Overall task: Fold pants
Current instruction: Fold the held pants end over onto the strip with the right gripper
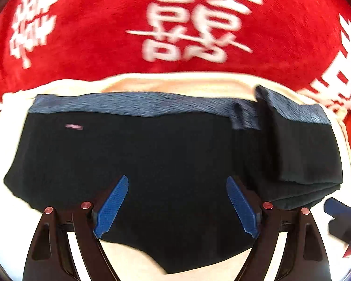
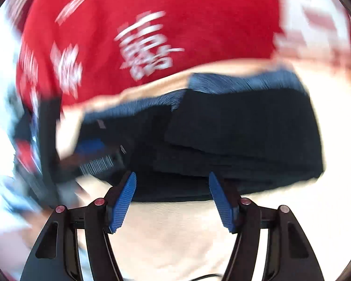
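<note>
Lying flat on a cream-white sheet (image 1: pixel 199 82), the dark pants (image 1: pixel 152 164) occupy the centre of the left wrist view, with the blue-grey ribbed waistband (image 1: pixel 128 104) running along the far edge. At the right end, a portion of the garment is folded back over itself, forming a thicker stacked section (image 1: pixel 299 152) with its own strip of waistband on top. A small pale label (image 1: pixel 74 126) shows on the dark fabric near the left end of the waistband. Beyond the sheet lies a red blanket (image 1: pixel 93 23) bearing large white characters.

Left gripper (image 1: pixel 177 207): jaws stand wide apart above the middle of the pants. Nothing is between the blue pads, and neither pad presses on the fabric.

Right gripper (image 2: pixel 172 202): jaws stand apart, positioned just beside the near edge of the folded section of the pants (image 2: pixel 234 135). The gap between the pads shows only bare sheet (image 2: pixel 175 234) and the garment's edge beyond; no fabric is gripped. This view is heavily motion-blurred.

Part of the right gripper also appears at the lower right edge of the left wrist view, close to the near corner of the stacked section. In the right wrist view, the left gripper (image 2: pixel 93 154) is visible as a blurred dark and blue shape over the left part of the pants.
</note>
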### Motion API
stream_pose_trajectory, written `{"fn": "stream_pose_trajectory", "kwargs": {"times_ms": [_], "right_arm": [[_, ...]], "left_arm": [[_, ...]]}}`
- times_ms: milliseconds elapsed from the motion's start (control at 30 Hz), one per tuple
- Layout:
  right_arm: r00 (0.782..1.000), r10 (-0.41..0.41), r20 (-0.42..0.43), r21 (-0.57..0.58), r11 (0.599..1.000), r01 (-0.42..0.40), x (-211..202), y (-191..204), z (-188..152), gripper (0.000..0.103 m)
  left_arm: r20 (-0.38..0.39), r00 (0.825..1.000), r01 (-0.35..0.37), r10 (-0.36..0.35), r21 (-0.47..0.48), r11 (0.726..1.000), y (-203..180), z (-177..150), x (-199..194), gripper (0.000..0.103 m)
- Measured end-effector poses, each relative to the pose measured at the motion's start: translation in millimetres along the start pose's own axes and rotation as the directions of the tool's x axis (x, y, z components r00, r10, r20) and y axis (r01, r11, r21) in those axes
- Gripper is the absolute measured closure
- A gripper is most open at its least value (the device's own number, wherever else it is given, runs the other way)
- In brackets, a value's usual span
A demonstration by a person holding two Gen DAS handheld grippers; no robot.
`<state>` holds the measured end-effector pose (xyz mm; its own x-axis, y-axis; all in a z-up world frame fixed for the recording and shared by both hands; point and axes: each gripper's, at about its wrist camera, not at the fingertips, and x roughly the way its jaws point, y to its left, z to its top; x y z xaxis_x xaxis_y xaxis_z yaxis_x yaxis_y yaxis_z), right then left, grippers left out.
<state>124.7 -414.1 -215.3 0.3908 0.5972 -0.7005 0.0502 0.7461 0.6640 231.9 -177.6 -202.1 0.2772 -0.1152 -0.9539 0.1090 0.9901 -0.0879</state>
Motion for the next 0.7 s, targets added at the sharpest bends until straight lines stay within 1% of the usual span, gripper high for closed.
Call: {"fn": "stream_pose_trajectory", "kwargs": {"times_ms": [33,67,100,167,233,267,333,400,433,467,500,533,567,600,633,667,700], "right_arm": [[0.998,0.068,-0.001,0.092,0.993,-0.067,3,-13,5,0.043],[0.991,0.137,0.006,0.18,0.974,-0.136,8,-24,8,0.046],[0.983,0.182,0.019,0.242,0.953,-0.181,16,-26,10,0.046],[0.97,0.242,0.038,0.335,0.911,-0.24,31,-36,11,0.047],[0.965,0.262,0.028,0.4,0.882,-0.251,45,-42,9,0.047],[0.96,0.279,0.027,0.436,0.861,-0.262,51,-46,5,0.047],[0.956,0.291,0.039,0.486,0.831,-0.272,60,-51,0,0.047],[0.952,0.293,0.085,0.53,0.796,-0.293,64,-57,-3,0.047],[0.948,0.297,0.11,0.56,0.77,-0.306,65,-61,-3,0.047],[0.946,0.295,0.131,0.591,0.743,-0.314,67,-65,-2,0.057],[0.948,0.288,0.135,0.606,0.733,-0.309,69,-67,0,0.072],[0.954,0.273,0.124,0.601,0.745,-0.291,67,-68,5,0.098],[0.961,0.252,0.11,0.568,0.778,-0.269,61,-65,12,0.098],[0.967,0.235,0.099,0.509,0.823,-0.252,53,-56,19,0.098],[0.973,0.216,0.08,0.436,0.87,-0.229,44,-44,24,0.098],[0.981,0.189,0.043,0.352,0.916,-0.192,37,-28,25,0.098],[0.986,0.166,0.007,0.291,0.943,-0.161,35,-15,23,0.098]], "left_arm": [[-0.018,1.0,0.008,-0.008,0.004,1.0,-6,-2,6,0.016],[-0.037,0.999,0.008,-0.008,0.003,1.0,-9,-6,14,0.016],[-0.059,0.998,0.005,-0.005,-0.003,1.0,-9,-6,26,0.016],[-0.071,0.997,0.006,-0.008,-0.02,1.0,-7,-11,36,0.015],[-0.06,0.998,0.011,-0.014,-0.052,0.999,-3,-15,35,0.01],[-0.062,0.998,0.016,-0.019,-0.056,0.998,-2,-15,37,0.01],[-0.057,0.998,0.005,-0.007,-0.037,0.999,-4,-15,38,0.007],[-0.05,0.999,0.006,-0.007,-0.023,1.0,-4,-16,35,0.007],[-0.051,0.999,0.01,-0.012,-0.025,1.0,-4,-16,35,0.007],[-0.054,0.998,0.014,-0.015,-0.027,1.0,-3,-17,34,0.007],[-0.062,0.998,0.014,-0.015,-0.032,0.999,3,-14,36,0.007],[-0.068,0.998,0.006,-0.009,-0.036,0.999,6,-14,34,0.007],[-0.072,0.997,-0.005,0.002,-0.037,0.999,7,-15,30,0.007],[-0.074,0.997,-0.018,0.015,-0.035,0.999,10,-16,24,0.007],[-0.068,0.997,-0.021,0.019,-0.036,0.999,13,-19,14,0.007],[-0.058,0.998,-0.024,0.021,-0.042,0.999,20,-21,7,0.007],[-0.051,0.998,-0.027,0.024,-0.049,0.998,28,-20,3,0.007]]}}
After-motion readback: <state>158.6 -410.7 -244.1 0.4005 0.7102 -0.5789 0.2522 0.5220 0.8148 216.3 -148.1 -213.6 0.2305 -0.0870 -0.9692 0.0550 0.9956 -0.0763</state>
